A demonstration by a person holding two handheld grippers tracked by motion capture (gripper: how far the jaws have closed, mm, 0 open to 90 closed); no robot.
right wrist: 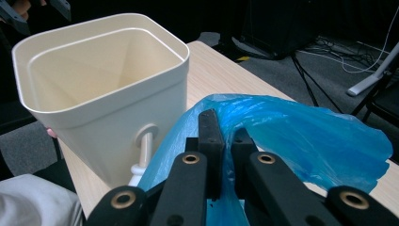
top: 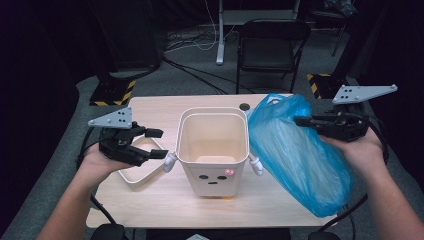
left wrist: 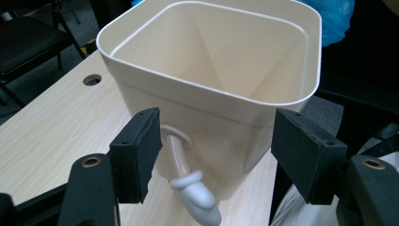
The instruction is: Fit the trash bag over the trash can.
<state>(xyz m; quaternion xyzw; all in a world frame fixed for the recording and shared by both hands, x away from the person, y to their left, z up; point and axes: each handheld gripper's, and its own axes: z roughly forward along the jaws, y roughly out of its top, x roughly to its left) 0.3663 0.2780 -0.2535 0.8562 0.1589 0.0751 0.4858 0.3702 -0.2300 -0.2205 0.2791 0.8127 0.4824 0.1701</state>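
Note:
A cream bin (top: 215, 175) with a small face and two stubby arms stands upright in the middle of the wooden table (top: 150, 200), and nothing shows inside it. My right gripper (top: 299, 120) hangs to its right, above the table, shut on the top of a blue plastic bag (top: 295, 150) that droops down to the tabletop. In the right gripper view the jaws (right wrist: 225, 129) pinch the bag's (right wrist: 306, 136) film beside the bin (right wrist: 117, 127). My left gripper (top: 160, 143) is open at the bin's left side, holding nothing. Its pads (left wrist: 141, 150) flank the bin's wall (left wrist: 221, 117) and white arm (left wrist: 193, 188) without touching.
A cream square frame (top: 135, 177) lies on the table beneath my left hand. A cable hole (top: 244, 106) marks the far edge. Behind the table stand a black folding chair (top: 270, 47), a white desk leg (top: 220, 35) and floor cables.

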